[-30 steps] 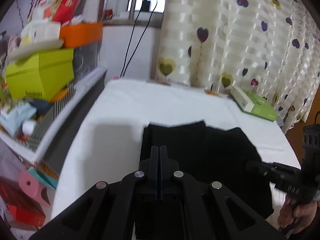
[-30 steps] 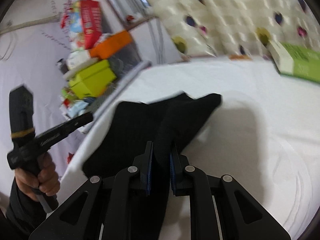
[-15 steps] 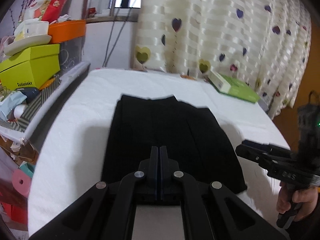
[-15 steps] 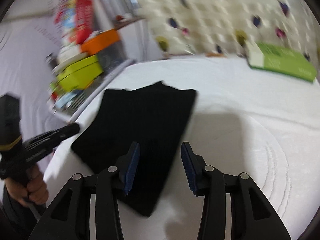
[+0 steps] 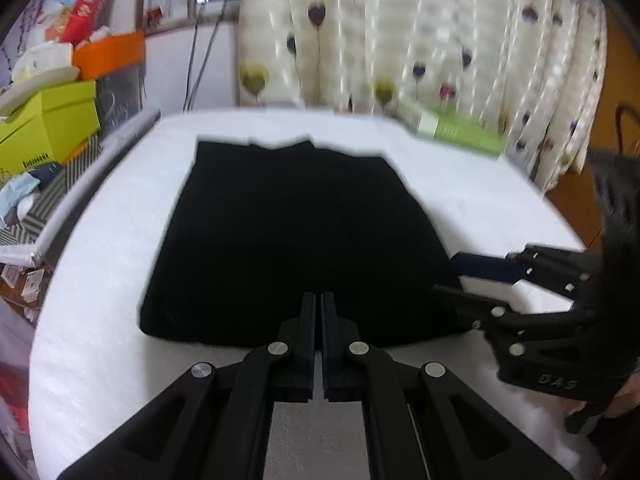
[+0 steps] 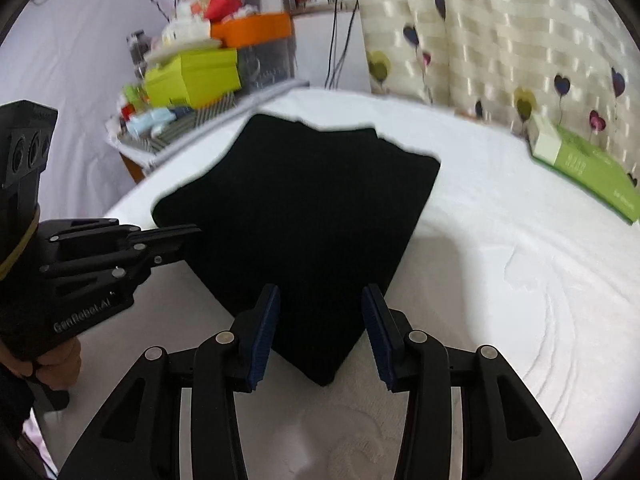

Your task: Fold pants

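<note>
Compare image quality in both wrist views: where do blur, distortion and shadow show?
Left wrist view: motion blur smears the curtain and green box. Right wrist view: sharper; the black pants lose all detail, and a soft shadow falls on the white table. Both: fisheye bending and dark corners.

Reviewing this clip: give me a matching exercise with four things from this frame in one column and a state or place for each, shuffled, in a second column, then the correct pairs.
Things:
1. folded black pants
2. left gripper
3. right gripper
4. flat green box

States or places:
A. jaws wide apart, over the near corner of the cloth
B. at the table's far edge by the heart-print curtain
C. jaws closed together, nothing between them
D. lying flat on the white tabletop

Pairs: 1-D, 2-C, 3-A, 4-B
</note>
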The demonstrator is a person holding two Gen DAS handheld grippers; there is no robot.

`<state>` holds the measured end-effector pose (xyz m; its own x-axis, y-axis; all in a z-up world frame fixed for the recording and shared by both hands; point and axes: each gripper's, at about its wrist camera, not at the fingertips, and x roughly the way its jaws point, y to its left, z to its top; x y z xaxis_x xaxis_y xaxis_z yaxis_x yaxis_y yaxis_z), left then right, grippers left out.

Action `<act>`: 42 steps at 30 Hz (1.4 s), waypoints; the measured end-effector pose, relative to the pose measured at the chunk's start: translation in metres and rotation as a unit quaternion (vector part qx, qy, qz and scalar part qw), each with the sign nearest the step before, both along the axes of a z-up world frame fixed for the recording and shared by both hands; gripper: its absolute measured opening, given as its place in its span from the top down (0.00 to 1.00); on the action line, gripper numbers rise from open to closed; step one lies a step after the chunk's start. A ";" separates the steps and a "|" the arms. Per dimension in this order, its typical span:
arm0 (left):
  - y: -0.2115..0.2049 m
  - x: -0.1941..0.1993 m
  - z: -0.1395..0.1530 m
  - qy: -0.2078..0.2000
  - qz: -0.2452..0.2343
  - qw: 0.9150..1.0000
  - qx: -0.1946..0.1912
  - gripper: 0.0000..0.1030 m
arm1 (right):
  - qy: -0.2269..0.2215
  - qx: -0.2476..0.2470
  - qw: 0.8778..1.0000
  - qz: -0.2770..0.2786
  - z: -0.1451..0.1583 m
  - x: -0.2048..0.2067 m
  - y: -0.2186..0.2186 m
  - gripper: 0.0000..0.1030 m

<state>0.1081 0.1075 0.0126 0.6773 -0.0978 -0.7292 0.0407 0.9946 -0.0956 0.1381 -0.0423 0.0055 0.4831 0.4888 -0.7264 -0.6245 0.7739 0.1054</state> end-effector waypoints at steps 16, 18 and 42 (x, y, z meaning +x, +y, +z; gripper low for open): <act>-0.022 -0.063 0.018 -0.008 0.059 0.998 0.013 0.89 | -0.017 0.014 1.000 0.006 0.018 -0.066 -0.028 0.57; -0.024 -0.073 0.018 -0.011 0.064 0.998 0.011 0.84 | -0.017 0.012 1.000 0.011 0.017 -0.074 -0.029 0.57; -0.028 -0.085 -0.002 0.009 0.085 0.996 0.037 0.81 | -0.015 -0.032 0.999 0.014 -0.008 -0.091 -0.024 0.57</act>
